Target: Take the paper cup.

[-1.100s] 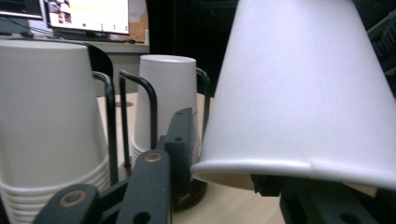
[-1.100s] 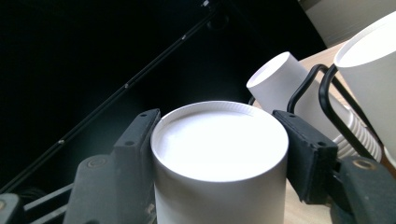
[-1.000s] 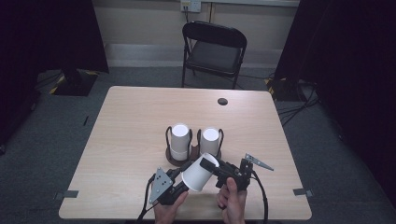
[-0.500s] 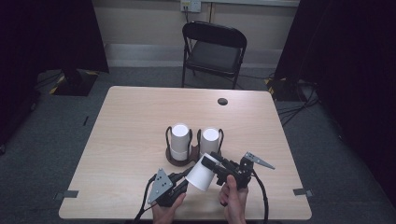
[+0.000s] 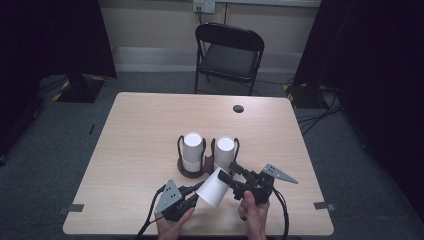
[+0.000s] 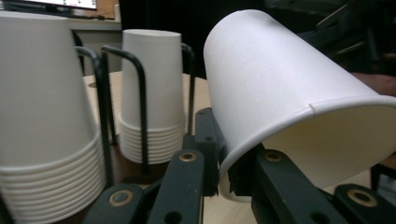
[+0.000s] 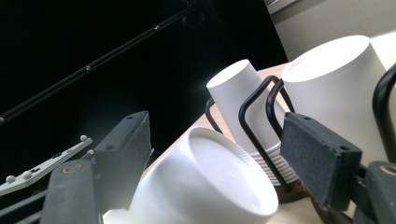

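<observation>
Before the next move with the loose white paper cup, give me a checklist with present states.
1. Left gripper clamps the rim of the loose white paper cup: ok.
2. Right gripper, jaws just been opening, pads clear of the cup's closed base: ok.
3. Cup lifted off the light wooden table: ok.
4. Two upside-down stacks of white paper cups upright in the black wire holder: ok.
5. Cup undented: cannot tell.
</observation>
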### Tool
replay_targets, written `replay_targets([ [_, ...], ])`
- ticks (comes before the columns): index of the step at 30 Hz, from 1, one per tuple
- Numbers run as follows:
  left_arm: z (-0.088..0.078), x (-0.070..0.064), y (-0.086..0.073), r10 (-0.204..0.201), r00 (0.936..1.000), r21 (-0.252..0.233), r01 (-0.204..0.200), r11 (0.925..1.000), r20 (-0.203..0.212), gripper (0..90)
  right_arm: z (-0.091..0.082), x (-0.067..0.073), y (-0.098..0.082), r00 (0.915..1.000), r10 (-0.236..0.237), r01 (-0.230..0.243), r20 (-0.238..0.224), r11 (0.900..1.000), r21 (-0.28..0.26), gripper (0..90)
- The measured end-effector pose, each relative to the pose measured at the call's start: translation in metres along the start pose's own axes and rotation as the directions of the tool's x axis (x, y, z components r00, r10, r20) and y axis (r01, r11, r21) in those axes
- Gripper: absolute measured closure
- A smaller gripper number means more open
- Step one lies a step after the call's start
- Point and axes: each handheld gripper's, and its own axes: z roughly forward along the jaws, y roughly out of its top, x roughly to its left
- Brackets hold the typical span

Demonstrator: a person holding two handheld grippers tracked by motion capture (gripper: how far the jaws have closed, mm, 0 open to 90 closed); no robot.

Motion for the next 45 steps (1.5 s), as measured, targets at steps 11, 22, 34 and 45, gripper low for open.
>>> replay_targets([
  [11,-0.018,0.016,0.005,0.018,0.9992,0.059,-0.016,0.9981,-0.037,85.0,-0.007,0.005,0.001,0.9897,-0.132,0.133,0.056,0.991,-0.012,20.5],
  [22,-0.018,0.022,0.014,0.070,0.9968,0.149,-0.063,0.9868,-0.039,85.0,-0.013,0.009,-0.006,0.9667,-0.231,0.227,0.109,0.972,0.053,20.1],
  [34,-0.009,0.022,0.028,0.099,0.9947,0.248,-0.089,0.9646,-0.027,84.8,-0.027,0.010,-0.009,0.9336,-0.337,0.327,0.122,0.940,0.097,16.2],
  [45,-0.001,0.024,0.043,0.154,0.9881,0.373,-0.146,0.9163,0.010,84.8,-0.028,0.013,-0.020,0.9147,-0.402,0.393,0.038,0.907,0.150,13.8],
])
